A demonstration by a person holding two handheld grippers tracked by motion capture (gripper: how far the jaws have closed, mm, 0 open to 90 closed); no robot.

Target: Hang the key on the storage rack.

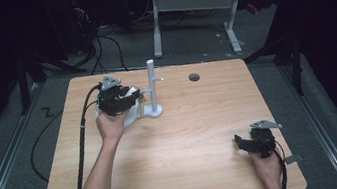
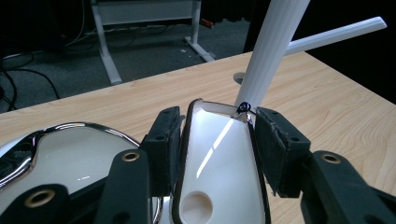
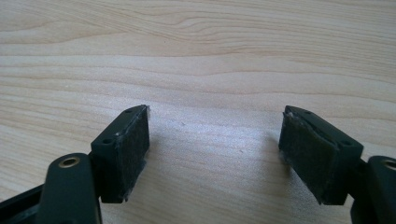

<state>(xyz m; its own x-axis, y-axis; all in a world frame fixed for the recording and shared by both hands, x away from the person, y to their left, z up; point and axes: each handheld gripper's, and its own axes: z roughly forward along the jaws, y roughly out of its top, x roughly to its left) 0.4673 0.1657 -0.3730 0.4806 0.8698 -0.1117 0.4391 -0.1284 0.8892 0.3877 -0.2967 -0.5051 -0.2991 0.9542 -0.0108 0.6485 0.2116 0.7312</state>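
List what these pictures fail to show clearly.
- White object: left gripper view's bottom edge cuts it off; in the high view the left gripper covers it.
- Stand: top cut off by the left gripper view's edge.
- Far desk: dark.

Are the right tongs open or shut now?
Open. The right tongs have their pads far apart, with bare wooden table between them and nothing held.

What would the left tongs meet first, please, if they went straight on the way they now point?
Most likely the white post of the stand. The left tongs, shut on a white handle-like piece, point at its lower part just ahead. Depth is unclear; the piece's tip may already touch it.
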